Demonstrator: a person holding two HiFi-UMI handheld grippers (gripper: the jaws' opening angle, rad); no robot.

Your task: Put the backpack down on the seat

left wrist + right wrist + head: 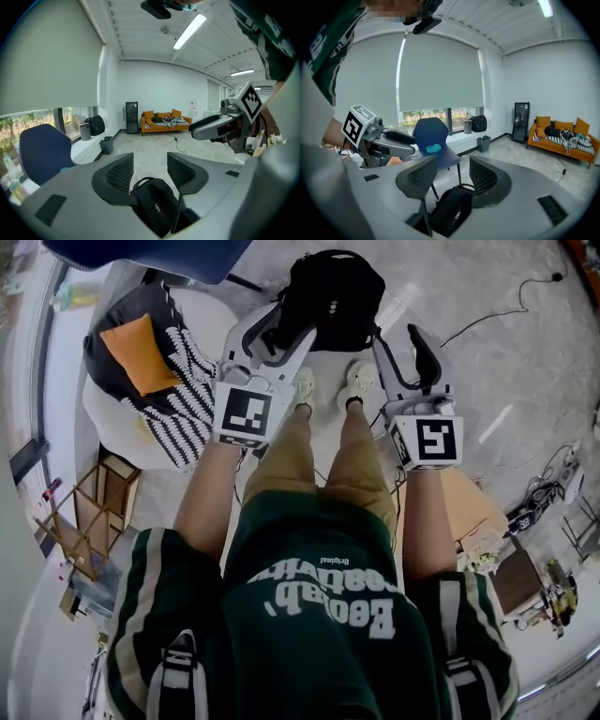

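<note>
Black backpack (333, 296) below, left gripper (150, 171) jaws apart, right gripper (447, 176) jaws apart

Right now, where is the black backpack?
In the head view, the backpack is top centre, just beyond the person's shoes, between the left gripper and the right gripper.

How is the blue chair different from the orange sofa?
The blue chair is a seat for one on thin legs; the orange sofa is long and low. The chair stands by the window, the sofa against the far wall. The chair holds one small light-blue thing, the sofa cushions and a striped cloth. Both are seats on the floor.
</note>
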